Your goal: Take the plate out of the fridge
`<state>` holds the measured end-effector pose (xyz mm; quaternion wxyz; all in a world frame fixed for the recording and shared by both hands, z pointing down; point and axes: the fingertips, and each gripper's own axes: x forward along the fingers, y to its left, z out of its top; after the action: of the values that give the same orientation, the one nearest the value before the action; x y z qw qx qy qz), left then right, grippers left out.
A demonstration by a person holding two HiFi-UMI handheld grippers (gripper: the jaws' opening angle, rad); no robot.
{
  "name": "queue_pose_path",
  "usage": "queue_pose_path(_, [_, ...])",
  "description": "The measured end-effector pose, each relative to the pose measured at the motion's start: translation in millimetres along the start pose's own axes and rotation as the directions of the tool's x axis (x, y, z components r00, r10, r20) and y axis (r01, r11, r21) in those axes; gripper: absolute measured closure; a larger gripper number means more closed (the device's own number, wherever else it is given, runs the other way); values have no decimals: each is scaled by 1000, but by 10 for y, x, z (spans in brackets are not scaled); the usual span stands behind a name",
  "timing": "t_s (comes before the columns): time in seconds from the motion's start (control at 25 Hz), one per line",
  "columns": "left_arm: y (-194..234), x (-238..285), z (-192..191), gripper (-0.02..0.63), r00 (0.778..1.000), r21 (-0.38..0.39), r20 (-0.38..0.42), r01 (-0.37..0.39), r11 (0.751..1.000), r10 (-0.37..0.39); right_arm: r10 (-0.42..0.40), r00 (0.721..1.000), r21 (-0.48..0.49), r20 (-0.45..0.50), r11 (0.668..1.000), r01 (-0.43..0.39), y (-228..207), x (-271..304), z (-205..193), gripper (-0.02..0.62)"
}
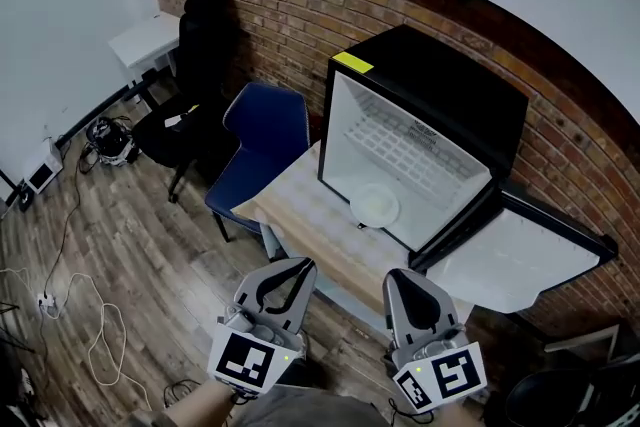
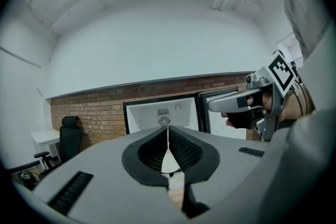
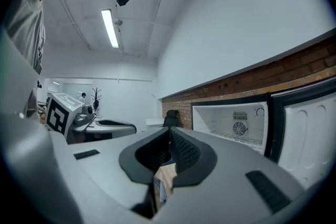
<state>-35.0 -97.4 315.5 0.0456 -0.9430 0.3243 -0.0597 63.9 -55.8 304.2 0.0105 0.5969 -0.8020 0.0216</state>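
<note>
A black mini fridge (image 1: 430, 85) stands on a wooden table (image 1: 310, 230) against the brick wall, its door (image 1: 510, 260) swung open to the right. A white plate (image 1: 375, 207) lies on the fridge's white floor near the front edge. My left gripper (image 1: 303, 264) and right gripper (image 1: 397, 277) hover side by side in front of the table's near edge, well short of the plate. Both are shut and hold nothing. In the left gripper view the shut left gripper (image 2: 168, 127) points at the open fridge (image 2: 163, 113). In the right gripper view the shut right gripper (image 3: 169, 130) has the fridge (image 3: 236, 120) to its right.
A blue chair (image 1: 265, 140) stands against the table's left side, with a black office chair (image 1: 200, 55) and a white desk (image 1: 150, 35) behind it. Cables (image 1: 60, 295) trail over the wooden floor at the left. A brick wall (image 1: 300, 5) backs the fridge.
</note>
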Motion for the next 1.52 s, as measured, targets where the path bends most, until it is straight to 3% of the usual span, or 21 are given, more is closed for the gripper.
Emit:
queue_pose_path(0.44, [564, 567, -76, 586, 997, -42, 6, 74, 996, -74, -59, 998, -14, 20, 998, 59, -165, 594, 155, 565])
queue_pose_path(0.8, [666, 1083, -297, 583, 985, -192, -3, 169, 967, -173, -106, 994, -21, 5, 994, 106, -523, 840, 112, 565])
queue_pose_path(0.92, [640, 1298, -432, 491, 979, -257, -30, 186, 948, -201, -107, 994, -19, -4, 994, 107, -674, 920, 58, 565])
queue_pose_path(1.0, [636, 1449, -542, 491, 977, -293, -47, 186, 938, -208, -106, 994, -20, -12, 994, 106, -767, 973, 13, 565])
queue_pose_path(1.32, [682, 1862, -964, 456, 967, -484, -94, 162, 860, -235, -107, 993, 3, -45, 994, 107, -986, 1123, -135, 565])
queue_pose_path(1.52, [715, 2138, -1273, 445, 962, -642, -97, 135, 755, -255, -98, 993, 22, -65, 995, 100, -1089, 1234, -264, 565])
